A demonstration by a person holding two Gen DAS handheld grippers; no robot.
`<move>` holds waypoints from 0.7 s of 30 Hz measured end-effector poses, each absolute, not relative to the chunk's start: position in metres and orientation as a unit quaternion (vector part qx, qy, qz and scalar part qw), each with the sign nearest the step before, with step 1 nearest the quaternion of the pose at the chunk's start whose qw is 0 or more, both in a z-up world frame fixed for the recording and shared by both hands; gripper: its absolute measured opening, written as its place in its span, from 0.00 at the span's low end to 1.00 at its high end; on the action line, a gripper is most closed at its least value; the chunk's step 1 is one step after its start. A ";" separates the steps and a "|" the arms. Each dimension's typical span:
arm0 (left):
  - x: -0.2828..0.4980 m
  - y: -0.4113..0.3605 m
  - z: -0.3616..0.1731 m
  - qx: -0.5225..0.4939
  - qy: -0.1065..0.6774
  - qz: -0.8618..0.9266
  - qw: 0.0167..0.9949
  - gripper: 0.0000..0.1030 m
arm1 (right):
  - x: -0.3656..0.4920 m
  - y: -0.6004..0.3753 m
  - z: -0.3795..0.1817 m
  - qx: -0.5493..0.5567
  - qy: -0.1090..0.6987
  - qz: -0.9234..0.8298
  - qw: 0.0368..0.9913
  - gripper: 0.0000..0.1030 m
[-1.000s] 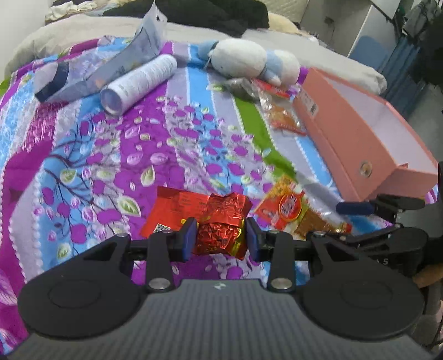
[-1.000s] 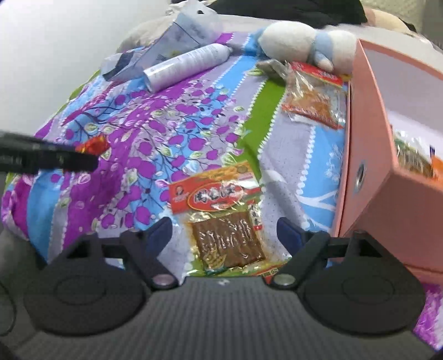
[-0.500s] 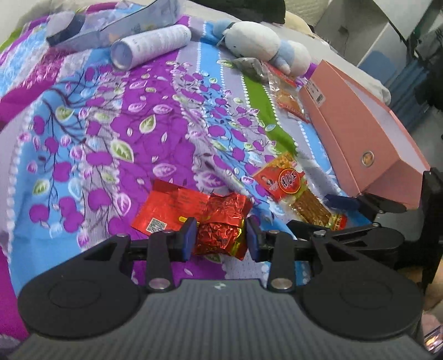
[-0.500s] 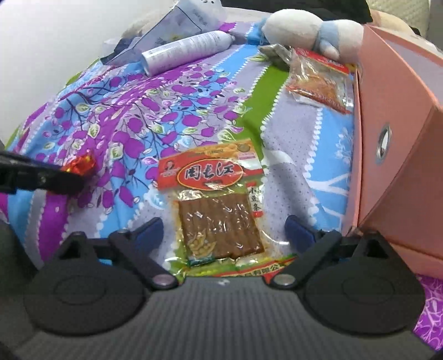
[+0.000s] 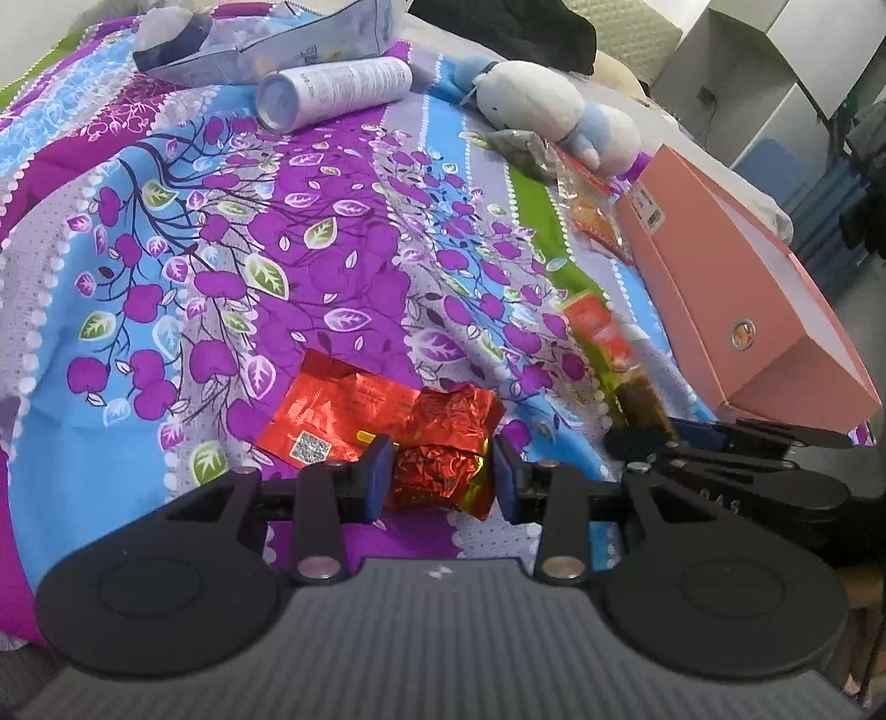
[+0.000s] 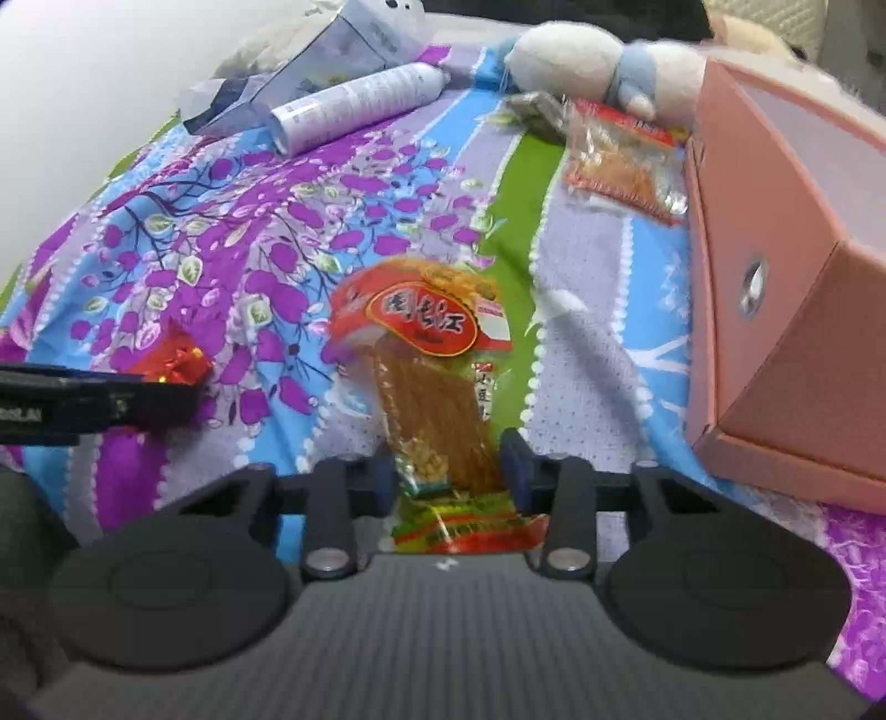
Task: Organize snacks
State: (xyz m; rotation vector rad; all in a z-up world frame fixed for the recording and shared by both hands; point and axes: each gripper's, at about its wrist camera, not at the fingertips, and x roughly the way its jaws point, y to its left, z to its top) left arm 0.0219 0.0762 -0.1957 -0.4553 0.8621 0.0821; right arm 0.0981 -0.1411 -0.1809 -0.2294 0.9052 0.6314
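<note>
Left wrist: pink box [image 5: 720, 288], interior hidden.

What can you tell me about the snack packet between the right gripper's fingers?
The snack packet is a clear plastic pouch with an orange-red printed top and brown strips inside. It lies lengthwise on the flowered bedspread, its lower part squeezed and buckled between the pads of the right gripper, whose jaws have just been closing. The pink box stands apart, beside it.

A white spray can [image 5: 332, 88] is lying on its side on a purple, blue and green floral bedspread [image 5: 232, 249], just beside a crumpled grey bag [image 5: 266, 41]. A white-and-blue plush toy [image 5: 554, 113] is resting farther along, with dark clothing [image 5: 515, 27] piled behind it.
</note>
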 end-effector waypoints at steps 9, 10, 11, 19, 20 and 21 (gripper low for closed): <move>0.025 0.070 -0.171 -0.218 0.399 0.044 0.889 0.42 | 0.096 -0.160 -0.158 -0.036 0.433 0.266 0.861 0.12; 0.026 0.068 -0.168 -0.216 0.398 0.043 0.891 0.42 | 0.096 -0.162 -0.156 -0.034 0.433 0.261 0.862 0.12; 0.028 0.066 -0.165 -0.214 0.397 0.043 0.892 0.42 | 0.095 -0.163 -0.155 -0.031 0.433 0.257 0.864 0.12; 0.043 0.052 -0.140 -0.209 0.382 0.031 0.900 0.42 | 0.098 -0.173 -0.135 -0.002 0.426 0.250 0.870 0.12; 0.045 0.051 -0.136 -0.208 0.379 0.031 0.901 0.42 | 0.100 -0.175 -0.131 0.004 0.426 0.249 0.870 0.12; 0.047 0.050 -0.131 -0.207 0.376 0.030 0.902 0.42 | 0.101 -0.176 -0.128 0.008 0.425 0.249 0.870 0.12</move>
